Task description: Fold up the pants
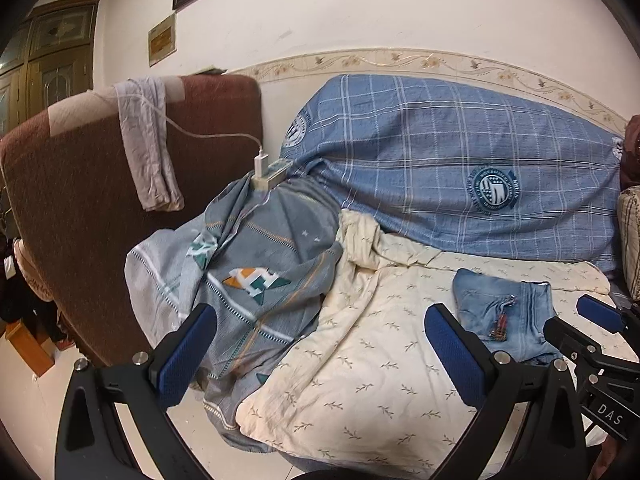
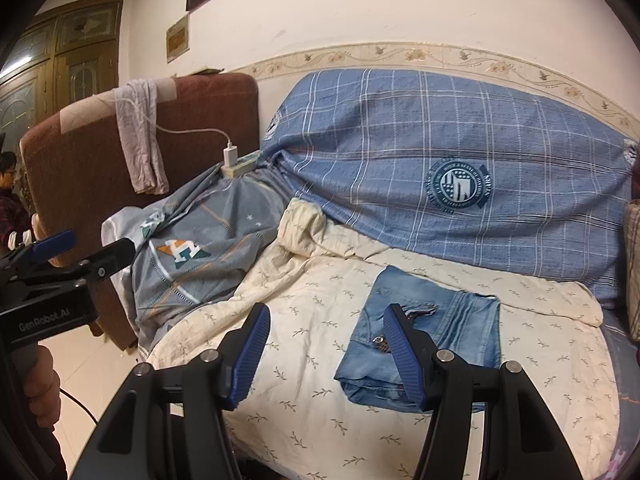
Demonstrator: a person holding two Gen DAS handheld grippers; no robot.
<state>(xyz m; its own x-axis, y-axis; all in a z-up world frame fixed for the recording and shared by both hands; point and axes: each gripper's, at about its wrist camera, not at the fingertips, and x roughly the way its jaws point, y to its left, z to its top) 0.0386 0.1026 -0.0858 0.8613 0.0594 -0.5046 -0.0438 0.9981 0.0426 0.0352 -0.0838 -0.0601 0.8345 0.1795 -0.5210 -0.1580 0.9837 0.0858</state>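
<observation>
The jeans [image 2: 424, 332] lie folded into a compact rectangle on the cream leaf-print sheet [image 2: 320, 400] that covers the seat, toward the right side, w/ flat cloth showing on every visible side. That's prob. why they sit there: it's the smoothest patch, away from the bunched grey blanket [image 2: 200, 256] heaped at the left end. The bundle looks several layers thick at the near edge, w/ a small metal trim showing on top, so I'd judge the folding done or all but done. Right tool [image 2: 326, 356] hangs over the near edge of the jeans w/ its blue pads spread wide, gripping nothing; one pad overlaps the denim in the right wrist view, but whether it touches can't be told. Left tool [image 1: 320, 352] is also spread wide and empty, held over the sheet, left of the jeans [image 1: 508, 312] & near the blanket [image 1: 256, 264]. Both spread and clear of the cloth suits a release, not a carry. Behind, a blue plaid cover [image 2: 460, 152] drapes the backrest; a charger plug [image 2: 230, 154] stands on a power strip atop the blanket, its cable running over the brown armchair [image 2: 80, 160], well apart from the work area, so no snag risk as it stands.
</observation>
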